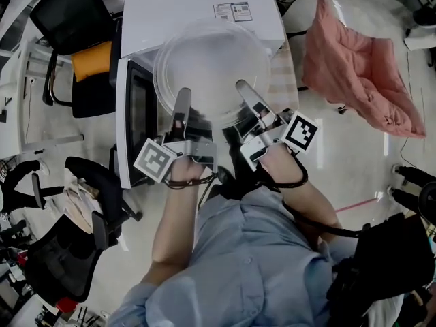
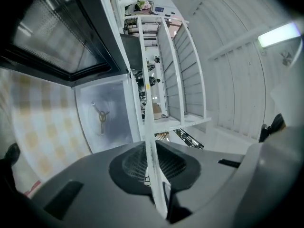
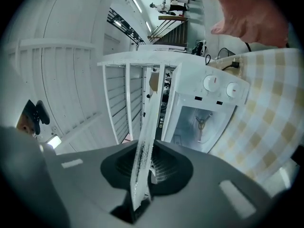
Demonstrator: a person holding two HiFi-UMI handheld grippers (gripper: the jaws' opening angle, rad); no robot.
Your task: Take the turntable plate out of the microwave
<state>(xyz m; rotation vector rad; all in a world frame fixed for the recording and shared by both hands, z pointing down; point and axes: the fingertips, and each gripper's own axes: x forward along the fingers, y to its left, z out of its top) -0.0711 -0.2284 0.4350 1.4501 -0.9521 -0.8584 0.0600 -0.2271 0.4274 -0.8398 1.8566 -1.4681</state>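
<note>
The clear glass turntable plate (image 1: 211, 60) hangs in the air outside and above the white microwave (image 1: 197, 5), held by its near rim between both grippers. My left gripper (image 1: 182, 99) is shut on the rim's left part, my right gripper (image 1: 244, 89) on its right part. In the left gripper view the plate (image 2: 151, 127) shows edge-on, pinched between the pads of the left gripper (image 2: 154, 179). In the right gripper view the plate's edge (image 3: 145, 141) is likewise clamped in the right gripper (image 3: 142, 179). The microwave cavity (image 2: 102, 115) (image 3: 204, 122) holds only its roller coupler.
The microwave door (image 1: 133, 114) stands swung out to the left. A checked tablecloth (image 3: 270, 103) covers the table under the microwave. A pink cloth (image 1: 354, 67) lies at the right. Office chairs (image 1: 75, 19) (image 1: 88, 203) stand at the left, one with a yellow cushion (image 1: 92, 58).
</note>
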